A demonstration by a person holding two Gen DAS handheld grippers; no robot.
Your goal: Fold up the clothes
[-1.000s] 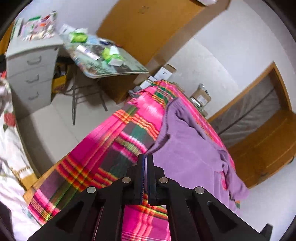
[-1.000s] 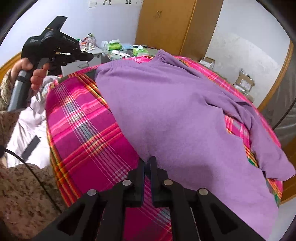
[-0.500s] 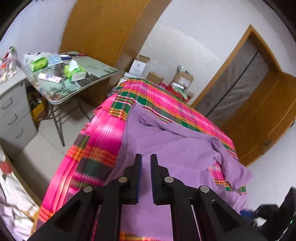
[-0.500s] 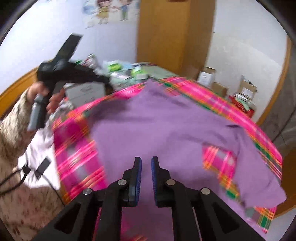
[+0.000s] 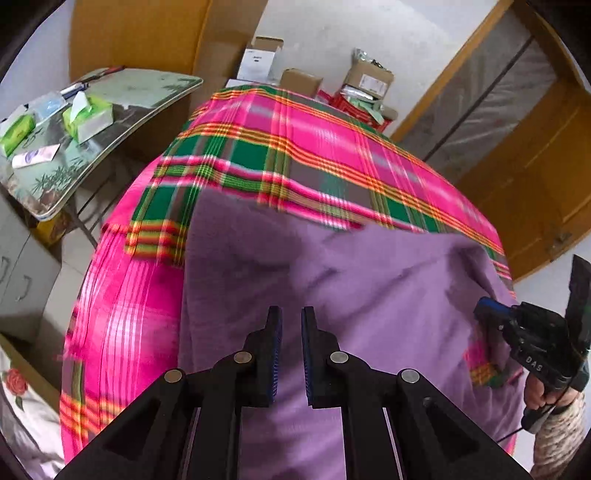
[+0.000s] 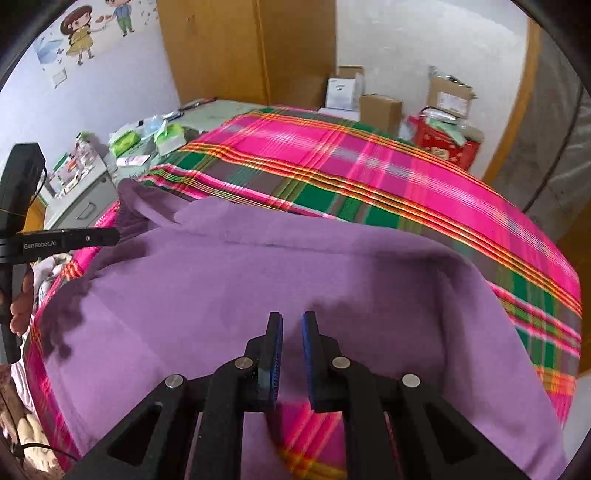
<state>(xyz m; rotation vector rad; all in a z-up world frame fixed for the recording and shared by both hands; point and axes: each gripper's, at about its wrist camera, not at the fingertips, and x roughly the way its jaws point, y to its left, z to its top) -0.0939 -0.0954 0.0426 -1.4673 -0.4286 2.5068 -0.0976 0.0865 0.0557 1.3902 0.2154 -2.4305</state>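
Observation:
A purple garment [image 5: 369, 288] lies spread and wrinkled over a pink and green plaid blanket [image 5: 295, 147] on a bed. My left gripper [image 5: 291, 314] hovers above the garment's left part, jaws a narrow gap apart with nothing between them. The right gripper [image 5: 487, 306] shows at the right edge, held in a hand, its tip low over the garment's right side. In the right wrist view the right gripper [image 6: 292, 317] hangs over the garment [image 6: 258, 288], also slightly parted and empty. The left gripper [image 6: 110, 236] reaches in from the left near a raised fold. Bare blanket [image 6: 369, 166] lies beyond.
A folding table [image 5: 122, 92] with tissue packs stands left of the bed, a grey drawer cabinet [image 5: 18, 266] nearer. Cardboard boxes [image 5: 365, 79] line the far wall. A wooden wardrobe [image 5: 140, 33] and wooden door [image 5: 535, 166] flank the room. Floral bedding [image 5: 14, 387] lies lower left.
The left jaws, shut at the garment's edge a second ago, now stand slightly apart. Both grippers have swung across the bed over the garment and now face its far end.

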